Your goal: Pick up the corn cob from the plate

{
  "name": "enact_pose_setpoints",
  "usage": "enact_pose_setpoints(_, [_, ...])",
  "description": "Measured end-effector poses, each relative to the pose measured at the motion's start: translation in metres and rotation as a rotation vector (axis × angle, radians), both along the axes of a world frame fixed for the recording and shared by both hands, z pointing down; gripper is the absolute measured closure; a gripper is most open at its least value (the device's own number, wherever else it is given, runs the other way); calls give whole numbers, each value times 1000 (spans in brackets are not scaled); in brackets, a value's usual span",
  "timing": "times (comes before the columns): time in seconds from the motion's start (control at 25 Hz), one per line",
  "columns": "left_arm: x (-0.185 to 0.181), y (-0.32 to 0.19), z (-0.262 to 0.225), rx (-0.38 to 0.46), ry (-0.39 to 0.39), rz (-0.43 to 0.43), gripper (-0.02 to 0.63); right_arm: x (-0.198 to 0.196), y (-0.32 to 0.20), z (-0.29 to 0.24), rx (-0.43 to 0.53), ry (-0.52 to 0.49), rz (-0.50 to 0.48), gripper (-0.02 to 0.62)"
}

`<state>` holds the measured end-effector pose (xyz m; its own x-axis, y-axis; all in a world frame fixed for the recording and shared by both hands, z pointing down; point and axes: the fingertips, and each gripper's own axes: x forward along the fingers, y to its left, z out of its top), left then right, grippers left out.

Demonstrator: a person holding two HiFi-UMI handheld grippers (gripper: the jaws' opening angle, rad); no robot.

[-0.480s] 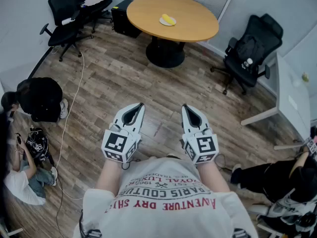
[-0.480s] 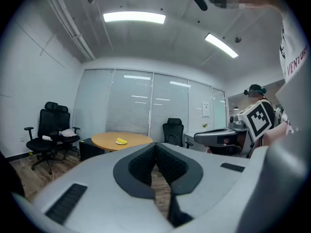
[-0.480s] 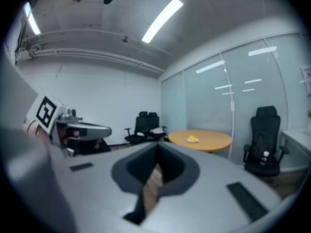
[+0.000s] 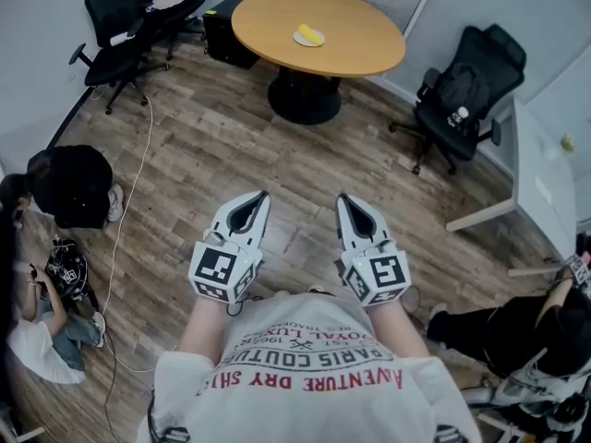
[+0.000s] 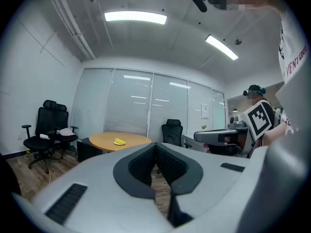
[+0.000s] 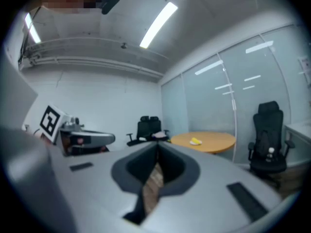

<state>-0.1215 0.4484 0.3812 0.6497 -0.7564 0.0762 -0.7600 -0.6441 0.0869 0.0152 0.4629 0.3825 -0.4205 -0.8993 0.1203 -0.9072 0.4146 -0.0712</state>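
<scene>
A yellow corn cob (image 4: 312,34) lies on a small white plate (image 4: 303,40) on the round wooden table (image 4: 355,44) far ahead across the room. It shows small in the left gripper view as the corn cob (image 5: 119,141) and in the right gripper view as the corn cob (image 6: 196,141). My left gripper (image 4: 261,197) and right gripper (image 4: 343,199) are held side by side close to my chest, well short of the table. Both have their jaws shut with nothing between them.
Black office chairs stand at the back left (image 4: 129,26) and to the right of the table (image 4: 462,95). A person sits on the floor at the left (image 4: 55,247), with a cable (image 4: 129,201) across the wood floor. A white desk (image 4: 545,192) stands at right.
The view has shifted slightly, so the table sits a little further left and up in the frame. Both grippers keep their place and stay shut.
</scene>
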Motion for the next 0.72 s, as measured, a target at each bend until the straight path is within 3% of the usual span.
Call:
enact_pose_setpoints(0.4, [-7,-21,16,-28,12,-39,571,15,-20,23,-73,-40,31,566])
enact_pose_setpoints(0.72, [8,-84,31,-66,-6,-120,571,41,-100,42,-96,-30,-14,566])
